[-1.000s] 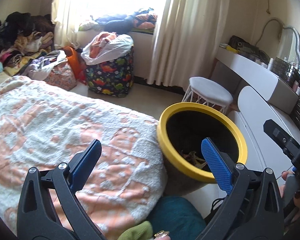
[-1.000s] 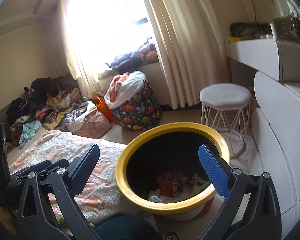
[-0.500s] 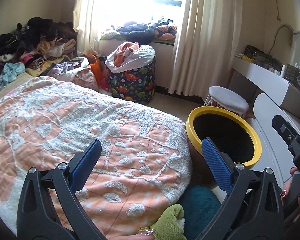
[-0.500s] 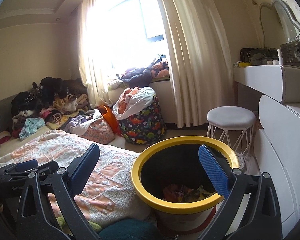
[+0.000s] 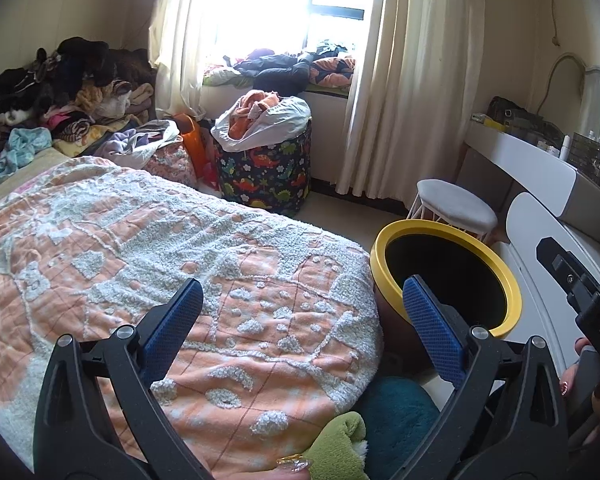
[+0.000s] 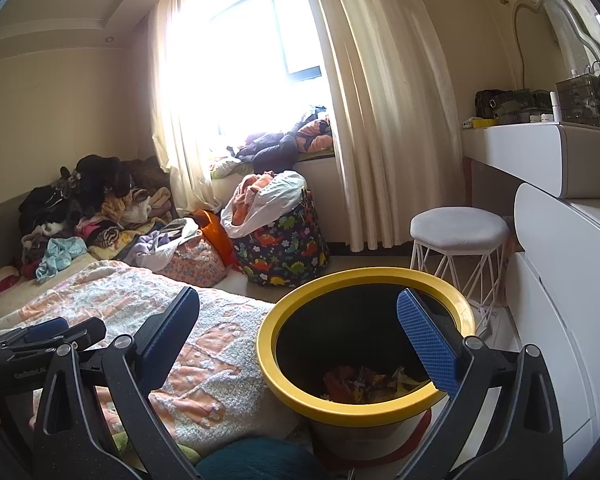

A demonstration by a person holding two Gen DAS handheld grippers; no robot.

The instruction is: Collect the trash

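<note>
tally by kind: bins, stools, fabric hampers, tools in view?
Yellow-rimmed bin: 1
White stool: 1
Dinosaur-print hamper: 1
Tools, both open and empty: 2, left tool, right tool
Total: 5

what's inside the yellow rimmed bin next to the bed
In the right wrist view the yellow-rimmed bin holds a heap of crumpled wrappers, orange and yellow, at the bottom. The near rim covers part of the floor; the left wrist view shows only a dark interior.
</note>
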